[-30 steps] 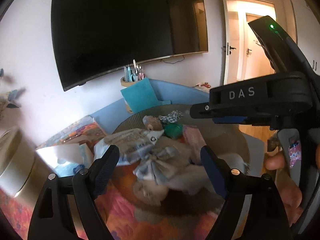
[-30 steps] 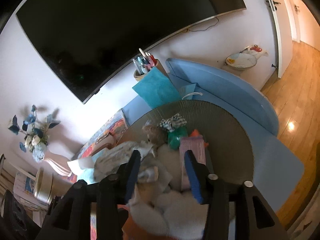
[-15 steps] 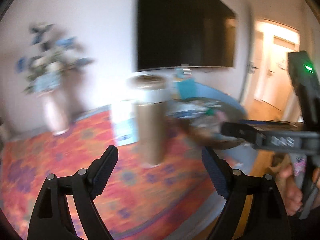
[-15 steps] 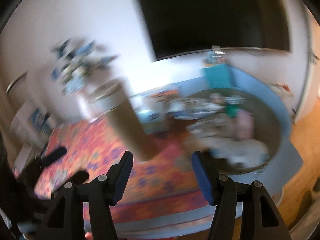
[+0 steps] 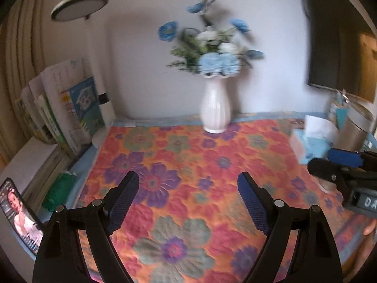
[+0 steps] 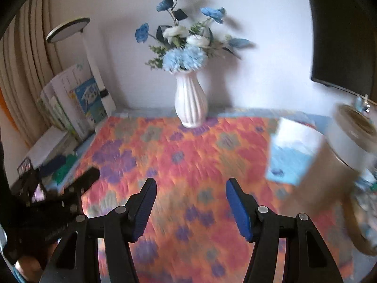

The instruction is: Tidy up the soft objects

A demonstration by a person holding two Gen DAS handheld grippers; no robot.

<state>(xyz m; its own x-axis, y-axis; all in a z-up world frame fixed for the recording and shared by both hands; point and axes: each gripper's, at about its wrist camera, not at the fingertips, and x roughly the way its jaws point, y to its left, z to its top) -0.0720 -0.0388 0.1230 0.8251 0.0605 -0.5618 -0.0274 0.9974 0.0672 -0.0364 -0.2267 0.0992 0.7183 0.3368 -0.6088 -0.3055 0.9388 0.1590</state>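
- Far left, I'm seeing books [image 5: 70, 108] leaning by a white lamp post [image 5: 96, 54], a phone [image 5: 20, 214] lit at the corner.
- My left gripper [image 5: 188, 202] is hanging over the flowered quilt [image 5: 188, 155], jaws spread wide, nothing between them.
- Centre back, a white vase [image 5: 215, 108] of blue flowers is standing at the wall.
- My right gripper [image 6: 190, 208] is hovering with jaws parted about halfway, gripping nothing.
- Right, a tissue box [image 5: 306, 141] and a tan bin [image 6: 329, 176] are showing, blurred.
- I'm finding no soft objects in either view; cannot tell where they lie.
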